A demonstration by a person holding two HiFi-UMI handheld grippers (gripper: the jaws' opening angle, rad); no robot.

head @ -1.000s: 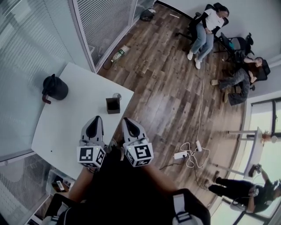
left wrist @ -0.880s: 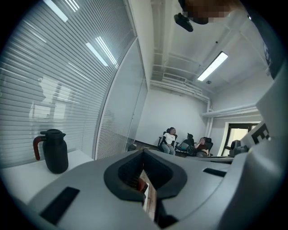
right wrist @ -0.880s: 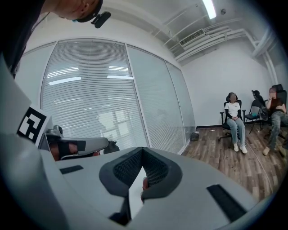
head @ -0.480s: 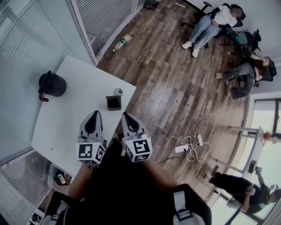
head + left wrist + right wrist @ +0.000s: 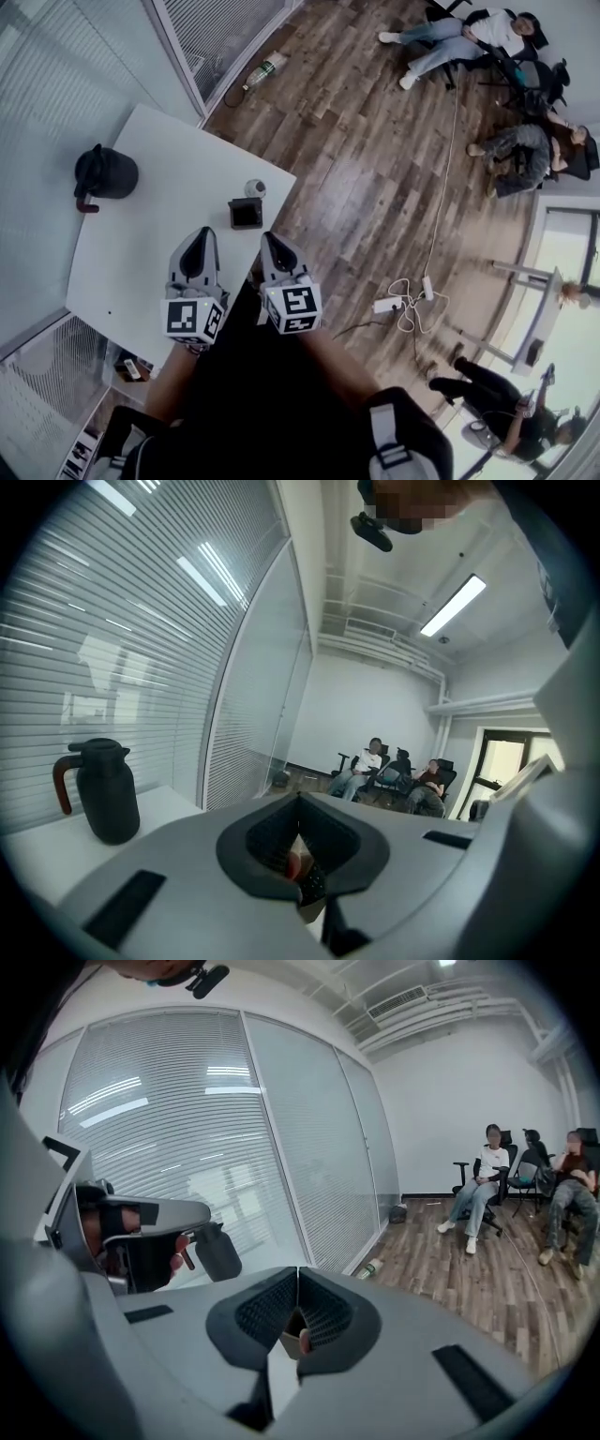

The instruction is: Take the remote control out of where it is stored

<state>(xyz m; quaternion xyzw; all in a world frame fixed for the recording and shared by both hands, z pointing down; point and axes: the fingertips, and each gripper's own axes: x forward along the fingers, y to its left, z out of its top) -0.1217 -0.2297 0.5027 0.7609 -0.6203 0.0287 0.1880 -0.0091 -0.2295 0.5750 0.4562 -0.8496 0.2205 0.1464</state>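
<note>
Both closed, left gripper [image 5: 201,234] and right gripper [image 5: 268,238] aim toward the dark holder [image 5: 246,214].

Top-down head cam; jug [image 5: 105,174] in all.

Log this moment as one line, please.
left gripper shut, empty | right gripper shut, empty | dark box on table, untouched

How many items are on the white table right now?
3: a black jug near the far-left edge, a dark square box near the right edge, a small round object just beyond it. The left gripper and right gripper may hide more.
</note>
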